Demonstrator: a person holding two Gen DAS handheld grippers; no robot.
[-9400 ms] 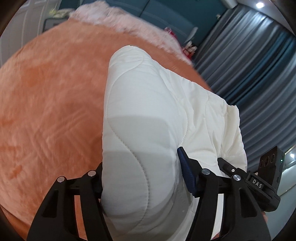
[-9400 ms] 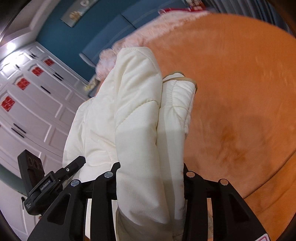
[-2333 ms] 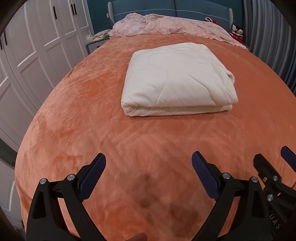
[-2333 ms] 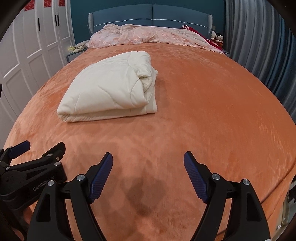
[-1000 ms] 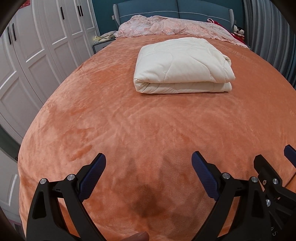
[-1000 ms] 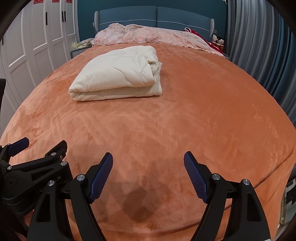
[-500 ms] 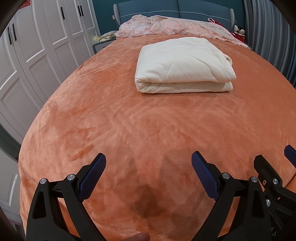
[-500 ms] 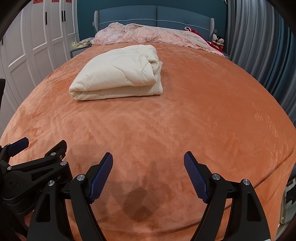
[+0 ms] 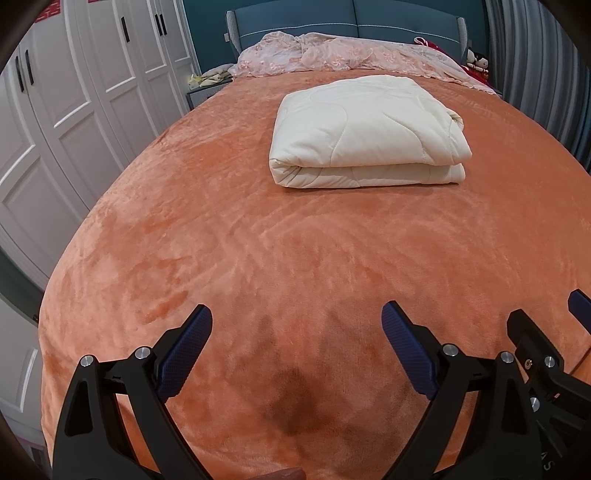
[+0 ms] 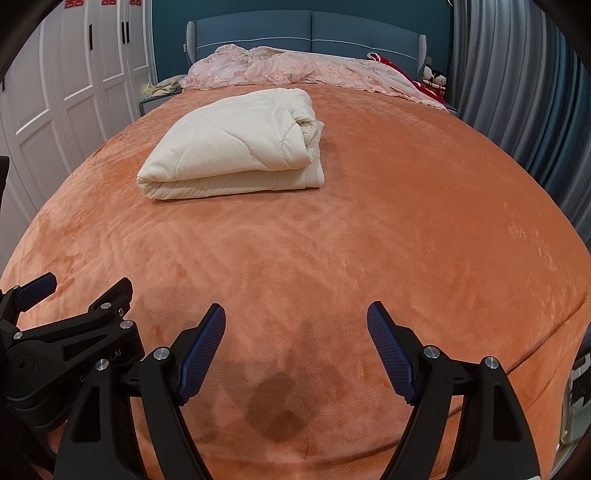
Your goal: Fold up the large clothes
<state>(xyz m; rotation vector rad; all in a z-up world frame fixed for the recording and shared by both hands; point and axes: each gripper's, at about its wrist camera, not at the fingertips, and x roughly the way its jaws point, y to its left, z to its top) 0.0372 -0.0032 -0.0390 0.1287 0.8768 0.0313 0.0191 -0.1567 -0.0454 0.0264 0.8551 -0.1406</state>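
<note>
The right tool (image 10: 295,319) hangs empty, jaws apart, well short of the folded cream quilt (image 10: 236,147) on the orange bedspread (image 10: 406,229).

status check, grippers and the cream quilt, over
Left gripper open, empty, low over orange blanket. Right gripper open, empty, alongside. Cream quilt folded flat mid-bed, untouched. Nothing between grippers and quilt.

The bed (image 9: 258,258) is spread with an orange plush cover. A cream quilted garment (image 9: 369,129), folded into a thick rectangle, lies on it toward the far half. Beyond that, a crumpled pink lace spread (image 9: 332,55) runs along the blue headboard (image 9: 351,22).
</note>
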